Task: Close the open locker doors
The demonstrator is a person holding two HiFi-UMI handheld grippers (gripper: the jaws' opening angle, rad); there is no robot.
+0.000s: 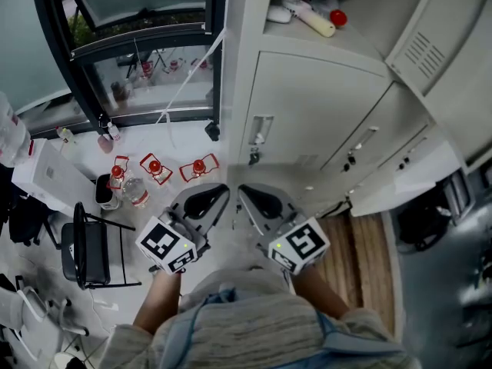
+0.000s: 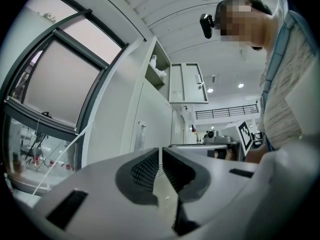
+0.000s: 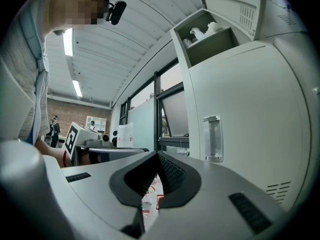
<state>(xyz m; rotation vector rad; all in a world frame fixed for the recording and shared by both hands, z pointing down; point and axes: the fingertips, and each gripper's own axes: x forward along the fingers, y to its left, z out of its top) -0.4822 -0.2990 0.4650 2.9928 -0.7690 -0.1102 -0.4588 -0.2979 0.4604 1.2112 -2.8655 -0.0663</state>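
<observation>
Head view looks down a bank of pale grey lockers (image 1: 240, 60) standing just ahead of the person. The top door (image 1: 434, 48), with vent slots, is swung open to the right, baring a compartment that holds a red-capped bottle (image 1: 327, 2). The lower door (image 1: 315, 102), with a metal handle, lies shut. Near it, the left hand-held gripper (image 1: 221, 192) and the right hand-held gripper (image 1: 244, 194) point at the lockers, jaws pressed together on nothing.

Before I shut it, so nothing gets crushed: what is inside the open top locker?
A white object, a cream tube and a red-capped bottle lie near its front edge; the dark back cannot be seen.
</observation>
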